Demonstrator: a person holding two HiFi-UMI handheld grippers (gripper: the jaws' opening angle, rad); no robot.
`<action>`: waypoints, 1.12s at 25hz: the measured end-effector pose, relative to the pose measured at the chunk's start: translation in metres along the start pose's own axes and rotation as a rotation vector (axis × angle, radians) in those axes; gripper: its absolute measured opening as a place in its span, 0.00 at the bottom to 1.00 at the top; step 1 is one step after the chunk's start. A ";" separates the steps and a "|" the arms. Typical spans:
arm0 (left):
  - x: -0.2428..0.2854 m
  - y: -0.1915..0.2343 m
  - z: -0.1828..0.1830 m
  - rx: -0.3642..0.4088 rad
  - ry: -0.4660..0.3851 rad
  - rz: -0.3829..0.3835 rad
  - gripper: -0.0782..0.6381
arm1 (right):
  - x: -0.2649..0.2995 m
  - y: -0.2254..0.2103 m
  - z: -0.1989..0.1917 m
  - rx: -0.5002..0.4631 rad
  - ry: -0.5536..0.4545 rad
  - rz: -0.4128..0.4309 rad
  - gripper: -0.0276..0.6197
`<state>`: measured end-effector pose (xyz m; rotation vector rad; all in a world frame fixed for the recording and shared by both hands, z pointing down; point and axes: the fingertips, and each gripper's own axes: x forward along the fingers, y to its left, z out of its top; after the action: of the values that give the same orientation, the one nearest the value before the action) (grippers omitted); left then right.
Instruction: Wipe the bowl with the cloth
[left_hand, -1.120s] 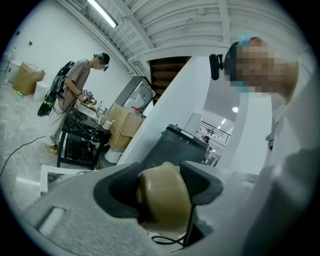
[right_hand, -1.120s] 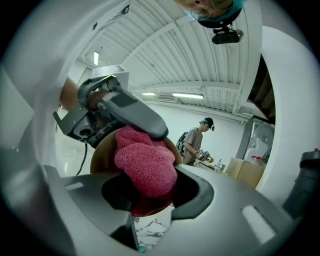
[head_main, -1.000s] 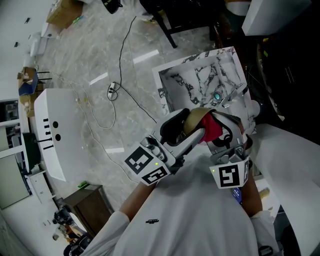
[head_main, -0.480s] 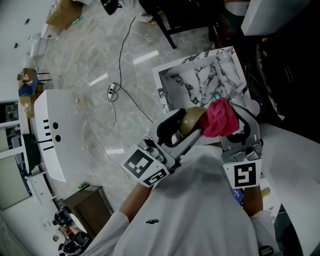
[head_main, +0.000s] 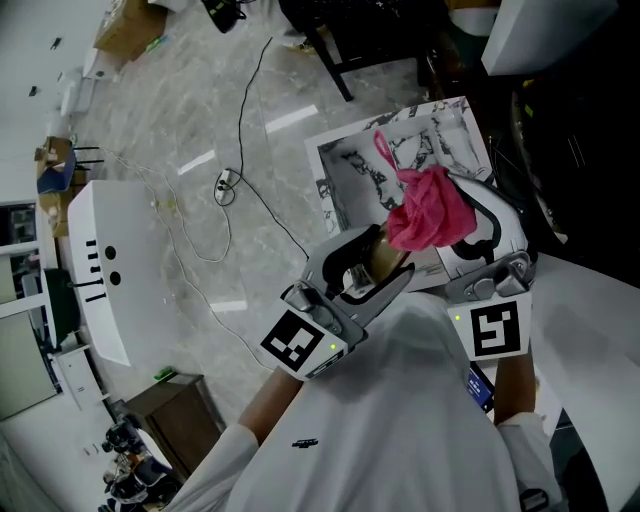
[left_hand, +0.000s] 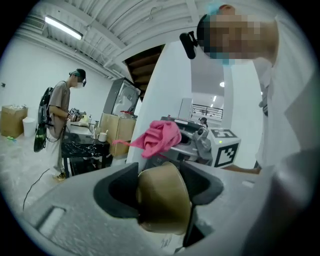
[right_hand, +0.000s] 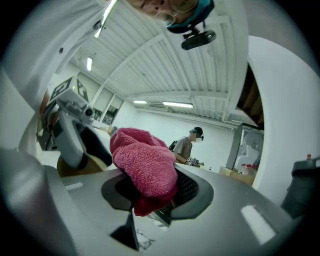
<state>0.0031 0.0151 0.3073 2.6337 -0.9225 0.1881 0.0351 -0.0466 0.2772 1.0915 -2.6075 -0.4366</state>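
Observation:
A tan bowl (left_hand: 162, 197) is clamped between the jaws of my left gripper (head_main: 362, 266), tilted up toward the body; in the head view only a sliver of the bowl (head_main: 383, 255) shows. My right gripper (head_main: 462, 222) is shut on a bunched pink cloth (head_main: 428, 208), which hangs just above and to the right of the bowl, apart from it. In the right gripper view the cloth (right_hand: 145, 167) fills the jaws, and the bowl (right_hand: 75, 166) sits low at the left behind the left gripper. In the left gripper view the cloth (left_hand: 157, 138) floats above the bowl's rim.
Below the grippers stands a white marble-patterned box or sink (head_main: 400, 165) on a grey marble floor (head_main: 200, 120). A black cable (head_main: 240, 150) trails over the floor. A white cabinet (head_main: 120, 260) lies at the left. A person (left_hand: 60, 125) stands by a dark table in the background.
My right gripper has lifted the pink cloth up and away from the bowl, toward the marble box. The left gripper with the bowl has drawn slightly back toward the body.

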 end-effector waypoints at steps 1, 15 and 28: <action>0.000 -0.001 0.004 0.007 -0.009 -0.001 0.48 | 0.003 0.005 -0.005 -0.058 0.035 0.031 0.27; -0.009 -0.002 0.026 -0.006 -0.083 -0.010 0.48 | 0.014 0.010 -0.033 -0.295 0.134 0.057 0.27; -0.016 0.006 0.044 -0.114 -0.188 0.007 0.48 | 0.008 0.020 -0.062 -0.168 0.178 0.075 0.27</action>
<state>-0.0129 0.0045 0.2645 2.5743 -0.9714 -0.1090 0.0395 -0.0498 0.3424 0.9301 -2.3995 -0.5061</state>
